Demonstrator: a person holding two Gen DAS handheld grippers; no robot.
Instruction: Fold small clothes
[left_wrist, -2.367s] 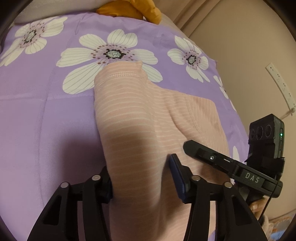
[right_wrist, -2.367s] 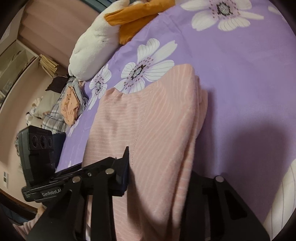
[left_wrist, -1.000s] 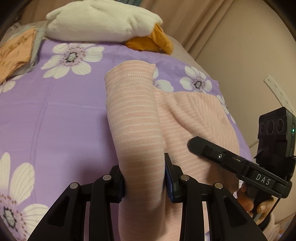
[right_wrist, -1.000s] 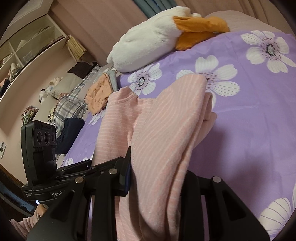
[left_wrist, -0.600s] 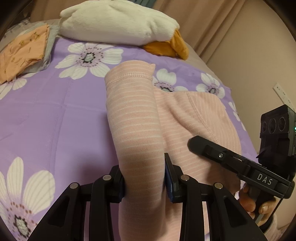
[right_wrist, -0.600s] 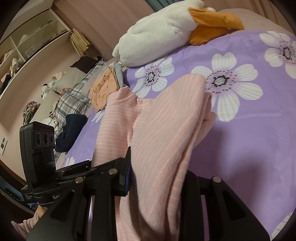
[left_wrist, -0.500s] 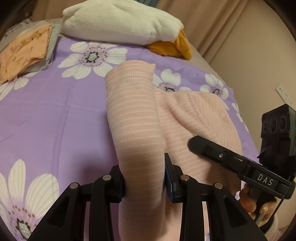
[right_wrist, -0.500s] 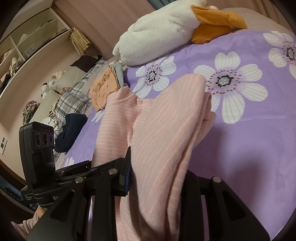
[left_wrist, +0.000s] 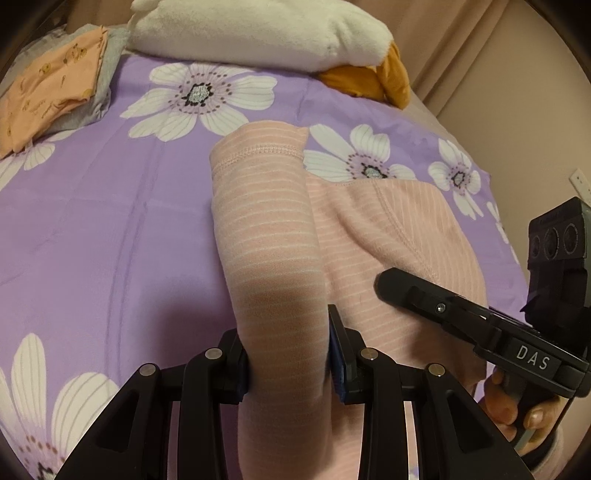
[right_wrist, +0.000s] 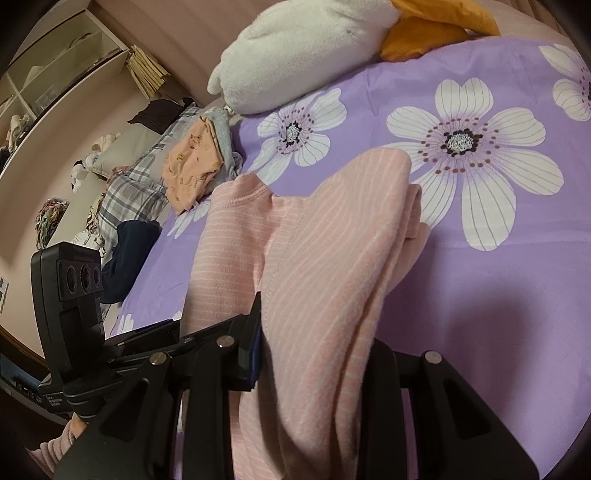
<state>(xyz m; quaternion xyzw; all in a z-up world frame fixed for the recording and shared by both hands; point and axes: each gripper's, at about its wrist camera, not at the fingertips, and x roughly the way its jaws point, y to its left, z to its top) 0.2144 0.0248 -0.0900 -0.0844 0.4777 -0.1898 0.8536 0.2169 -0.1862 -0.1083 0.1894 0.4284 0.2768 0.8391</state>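
Over the purple flowered bedspread (left_wrist: 92, 229), the left hand-held gripper (left_wrist: 288, 354) stayed clamped on a bunched fold of the pink striped garment (left_wrist: 266, 236), and the right hand-held gripper (right_wrist: 314, 350) likewise gripped its other side (jaws narrow, fabric pinched between). Since a second before, both had carried it farther along the bed: the white plush toy (left_wrist: 258, 29) and orange folded clothes (left_wrist: 51, 85) loomed nearer.

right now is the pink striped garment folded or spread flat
Folded, not flat: the pink striped garment is doubled in layers, clamped by the left gripper and right gripper.
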